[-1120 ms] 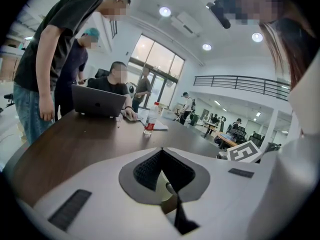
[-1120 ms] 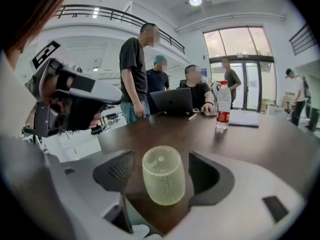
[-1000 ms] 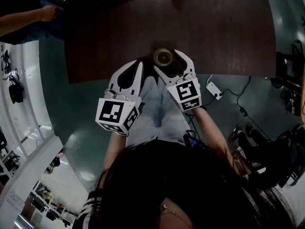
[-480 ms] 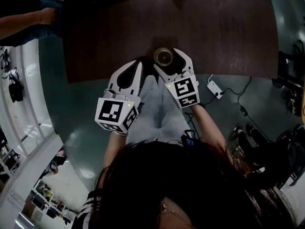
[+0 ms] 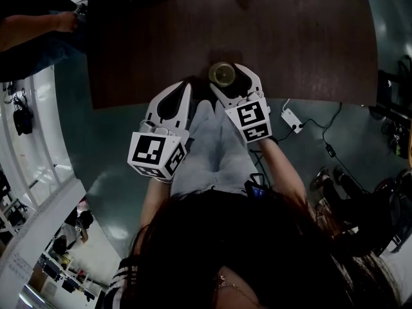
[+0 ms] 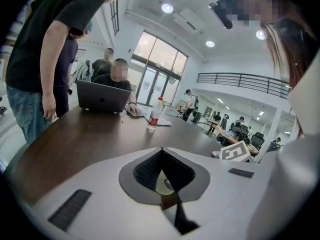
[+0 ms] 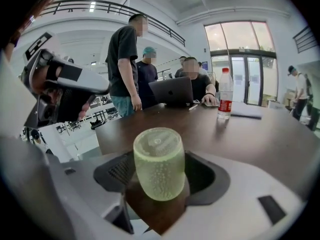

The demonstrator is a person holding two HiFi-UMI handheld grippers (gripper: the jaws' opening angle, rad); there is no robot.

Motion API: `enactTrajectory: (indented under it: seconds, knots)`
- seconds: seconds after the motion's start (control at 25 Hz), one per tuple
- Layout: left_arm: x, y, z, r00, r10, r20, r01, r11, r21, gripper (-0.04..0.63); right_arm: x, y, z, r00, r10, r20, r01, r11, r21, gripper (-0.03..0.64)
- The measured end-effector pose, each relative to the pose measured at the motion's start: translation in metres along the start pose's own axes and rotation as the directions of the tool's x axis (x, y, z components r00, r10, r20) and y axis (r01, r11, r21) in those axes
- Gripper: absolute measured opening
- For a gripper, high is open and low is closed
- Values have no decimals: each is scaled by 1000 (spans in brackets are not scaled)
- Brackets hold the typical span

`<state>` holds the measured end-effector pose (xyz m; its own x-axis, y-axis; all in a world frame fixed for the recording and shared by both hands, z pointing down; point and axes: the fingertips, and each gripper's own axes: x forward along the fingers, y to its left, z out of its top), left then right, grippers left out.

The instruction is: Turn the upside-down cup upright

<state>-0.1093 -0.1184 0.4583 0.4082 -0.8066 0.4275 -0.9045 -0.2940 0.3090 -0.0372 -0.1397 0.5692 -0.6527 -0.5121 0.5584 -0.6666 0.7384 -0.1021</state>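
Standing upside down on the table (image 5: pixel 290 37), the green cup (image 7: pixel 159 164) is between the right gripper's (image 5: pixel 226 79) open jaws. Left of the cup, the left gripper (image 6: pixel 161 150) is closed with nothing in it.

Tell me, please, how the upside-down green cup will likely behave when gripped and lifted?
The cup looks translucent with a pebbled wall, so probably light and rigid, with fair grip. Its sides bulge, so squeezing off-centre might make it slip up or down. Taller than wide on the smooth table, it could tip if pushed near the top.
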Motion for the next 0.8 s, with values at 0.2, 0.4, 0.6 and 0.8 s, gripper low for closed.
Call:
enactTrajectory:
  seconds: [0.2,0.4,0.6,0.8]
  knots:
    - [-6,5,1,1000,0,7,0,1000,0,2,-2,3,9,1000,4,21,-4,1000,30,321]
    - [-10,3,11,1000,-6,23,6,1000,9,2,-12,1,29,998,2,57,-5,999,44,321]
    - [-14,-5,22,999,-17,46,16,1000,22,2,-26,-1,50,996,-1,92,-3,999,47,321]
    - [-20,-12,34,997,-27,70,24,999,34,2,-41,-1,70,992,-3,125,-3,999,50,321]
